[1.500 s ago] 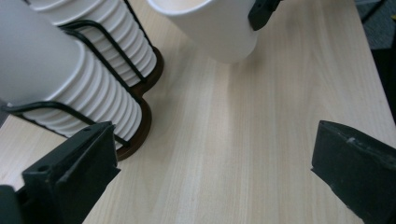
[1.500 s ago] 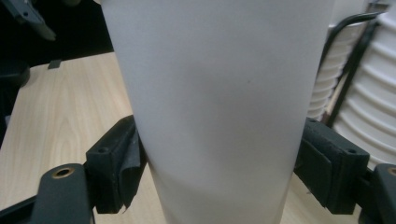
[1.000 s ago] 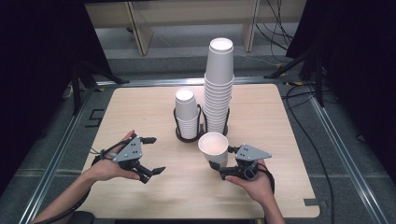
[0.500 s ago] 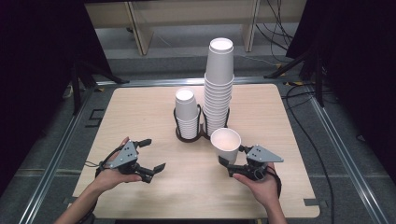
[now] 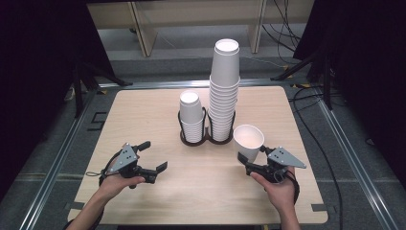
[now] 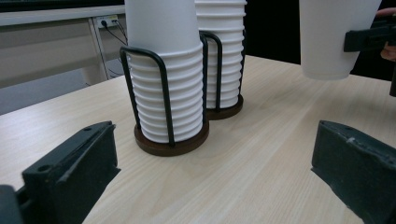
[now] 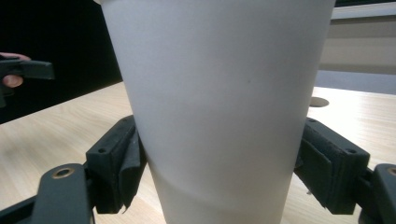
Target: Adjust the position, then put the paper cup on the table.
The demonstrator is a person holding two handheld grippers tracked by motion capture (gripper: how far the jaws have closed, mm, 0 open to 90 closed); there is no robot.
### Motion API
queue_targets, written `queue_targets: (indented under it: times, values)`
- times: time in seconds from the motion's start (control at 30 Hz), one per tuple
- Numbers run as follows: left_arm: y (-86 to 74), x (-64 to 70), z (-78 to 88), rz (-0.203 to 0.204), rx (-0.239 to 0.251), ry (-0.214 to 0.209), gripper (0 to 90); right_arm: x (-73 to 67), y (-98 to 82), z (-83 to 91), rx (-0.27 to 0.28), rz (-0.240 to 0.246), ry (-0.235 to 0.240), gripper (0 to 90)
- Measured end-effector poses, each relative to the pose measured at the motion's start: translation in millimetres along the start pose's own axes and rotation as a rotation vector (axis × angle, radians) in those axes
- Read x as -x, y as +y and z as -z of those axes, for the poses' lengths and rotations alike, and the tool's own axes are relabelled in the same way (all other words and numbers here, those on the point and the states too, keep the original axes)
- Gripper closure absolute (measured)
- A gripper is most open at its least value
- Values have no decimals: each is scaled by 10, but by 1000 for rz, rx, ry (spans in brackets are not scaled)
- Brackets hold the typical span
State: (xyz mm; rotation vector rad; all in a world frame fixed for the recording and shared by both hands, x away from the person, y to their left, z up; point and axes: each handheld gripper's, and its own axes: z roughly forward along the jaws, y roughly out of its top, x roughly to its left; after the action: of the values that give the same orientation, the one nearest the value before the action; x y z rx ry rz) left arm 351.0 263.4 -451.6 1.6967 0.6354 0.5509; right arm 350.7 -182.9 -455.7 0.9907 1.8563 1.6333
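At the near edge of a pale wooden table (image 5: 143, 115), a person's two hands each hold a black two-jaw gripper. The left gripper (image 5: 152, 156) hovers low at the near left with its jaws spread wide and nothing between them; in the left gripper view the two pads (image 6: 79, 163) stand well apart, aimed toward the cup rack. The right gripper (image 5: 249, 160), at the near right, is clamped on a single white paper cup (image 5: 248, 140). In the right gripper view the pads (image 7: 116, 161) press both flanks of the cup's lower wall. The cup stands close to upright, mouth up, its long axis leaning slightly toward the table's centre, and the left gripper view shows its base lifted clear of the tabletop. No print, logo or lettering can be read on it; its wall is plain white.

Just beyond the held cup, at mid-table, sits a black wire rack (image 5: 195, 140) with two round dark bases side by side. Its left ring carries a short stack (image 5: 191, 117) of nested white cups; its right ring carries a tall stack (image 5: 224, 91) rising well above it. Both stacks are upright, mouths up, and unmarked. Behind the table, pale wooden furniture (image 5: 143, 14) and loose cables (image 5: 287, 24) lie on a grey floor.
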Motion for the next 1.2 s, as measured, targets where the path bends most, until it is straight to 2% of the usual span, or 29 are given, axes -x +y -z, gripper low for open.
queue_targets:
  times: [0.03, 0.07, 0.1, 0.13, 0.17, 0.2, 0.23, 0.27, 0.3, 0.33, 0.37, 0.43, 0.47, 0.5, 0.53, 0.57, 0.6, 0.63, 0.67, 0.7, 0.73, 0.8, 0.83, 0.9, 1.0, 1.03, 1.1, 1.13, 1.2]
  values:
    - [-23, 9, -11, -1, 8, 0, 0, -1, -6, 4, -8, -15, -6, 223]
    - [-34, 17, -4, -5, -3, 6, 0, 10, -19, -14, 15, -29, 7, 223]
    - [-52, 30, 0, 4, -4, 10, 0, 15, -18, -11, -1, -27, -13, 223]
    - [-83, 37, 12, 11, -4, 29, 0, 44, -26, -35, 17, -32, -30, 223]
    - [-99, 31, 18, 14, -3, 45, 0, 46, -25, -41, 10, -62, -36, 223]
    - [-99, 31, 18, 14, -3, 45, 0, 74, -29, -72, 43, -53, -52, 223]
    - [-135, 9, 2, 32, 29, 64, 0, 94, -12, -45, 2, -49, -82, 223]
    - [-154, 13, 18, 62, 12, 104, 0, 121, -13, -60, 20, -42, -90, 222]
    - [-154, 13, 18, 62, 12, 104, 0, 136, -4, -64, 16, -87, -96, 222]
    - [-181, -3, 13, 93, 34, 120, 0, 175, 3, -74, 28, -76, -113, 222]
    - [-181, -3, 13, 93, 34, 120, 0, 175, 3, -74, 28, -76, -113, 222]
    - [-192, -11, 7, 100, 42, 144, 0, 248, 33, -68, 32, -54, -142, 222]
    - [-197, -27, -19, 94, 65, 144, 0, 318, 54, -48, 28, -48, -172, 222]
    - [-197, -21, -15, 100, 57, 157, 0, 340, 55, -58, 43, -70, -166, 222]
    - [-197, -21, -15, 100, 57, 157, 0, 340, 55, -58, 43, -70, -166, 222]
    - [-191, -13, -6, 100, 42, 168, 0, 372, 57, -55, 42, -62, -189, 222]
    - [-188, -10, -10, 88, 46, 168, 0, 413, 66, -52, 38, -84, -209, 222]
    - [-188, -10, -10, 88, 46, 168, 0, 434, 70, -63, 40, -86, -219, 222]
    - [-191, -17, -26, 89, 83, 158, 0, 455, 69, -73, 37, -88, -237, 222]
    - [-191, -17, -26, 89, 83, 158, 0, 455, 69, -73, 37, -88, -237, 222]
    - [-191, 2, -11, 90, 67, 169, 0, 506, 61, -111, 44, -80, -262, 221]
    - [-197, 0, -26, 84, 85, 156, 0, 523, 57, -141, 47, -87, -254, 221]
    - [-201, 5, -25, 84, 83, 137, 0, 563, 57, -194, 14, -86, -268, 220]
    - [-203, 8, -26, 85, 88, 124, 0, 590, 46, -260, 2, -94, -275, 220]
    - [-210, 2, -33, 77, 91, 124, 0, 627, 28, -318, -13, -81, -288, 220]
    - [-209, 17, -7, 88, 57, 146, 0, 646, 21, -361, -28, -102, -302, 220]
    - [-215, 19, -11, 88, 57, 145, 0, 686, 18, -418, -26, -84, -306, 219]
    - [-222, 19, -20, 89, 60, 142, 0, 693, 26, -438, -48, -92, -311, 219]
    - [-234, 21, -25, 83, 47, 142, 0, 707, 32, -460, -58, -92, -320, 219]
